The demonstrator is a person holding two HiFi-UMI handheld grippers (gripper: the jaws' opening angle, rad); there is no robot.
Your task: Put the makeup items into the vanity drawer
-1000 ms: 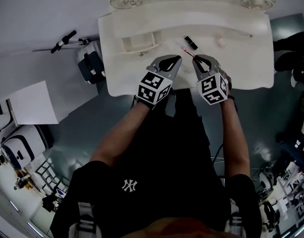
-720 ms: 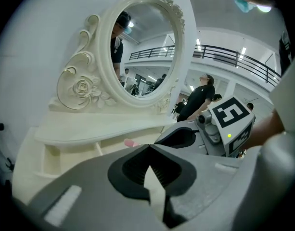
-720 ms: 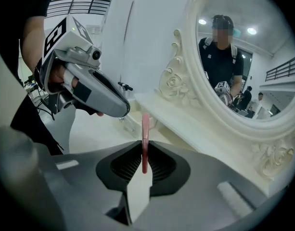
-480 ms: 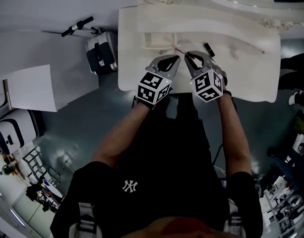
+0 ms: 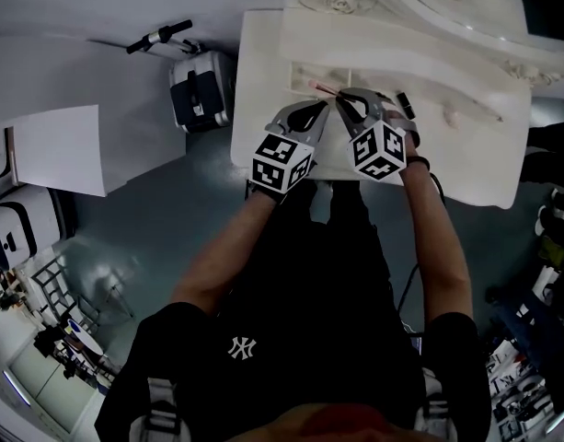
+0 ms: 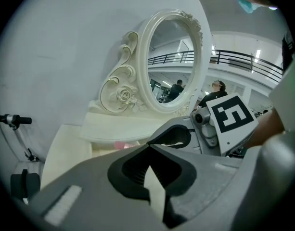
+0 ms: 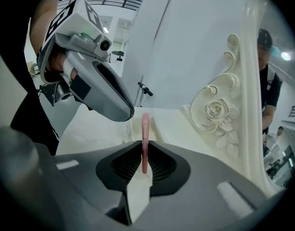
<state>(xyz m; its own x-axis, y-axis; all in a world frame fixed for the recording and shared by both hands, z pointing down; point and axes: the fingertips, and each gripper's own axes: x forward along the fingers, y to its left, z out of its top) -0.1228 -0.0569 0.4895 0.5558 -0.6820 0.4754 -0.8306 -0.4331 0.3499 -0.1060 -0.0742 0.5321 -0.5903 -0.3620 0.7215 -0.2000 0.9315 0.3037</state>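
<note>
Grey floor surrounds a white vanity (image 5: 263, 109) set against a pale wall, its carved oval mirror (image 6: 173, 64) rising at the back. On the left part of the worktop, the drawer (image 5: 295, 72) stands open, a shallow pale tray.

Both grippers hang over the front of the worktop, close together and aimed toward that drawer. The left gripper (image 6: 148, 147) has its jaws together with nothing between them, and it sits just beside the right one. The right gripper (image 7: 144, 148) is closed on a thin pink pencil (image 7: 145, 129), pinched near its lower end so that most of the stick juts out past the fingertips, pointing at the drawer.

Farther right on the worktop lie a small dark tube (image 5: 406, 104) and a pale pink item (image 5: 450, 118), well apart from the drawer.

The step in hand looks like carrying the pencil to the drawer. Next, the protruding tip has to clear the drawer's near wall and the stick should be lowered inside before the jaws part. Because it is so slim, it may roll or tip when freed. The tube and the pink item remain to be fetched.
</note>
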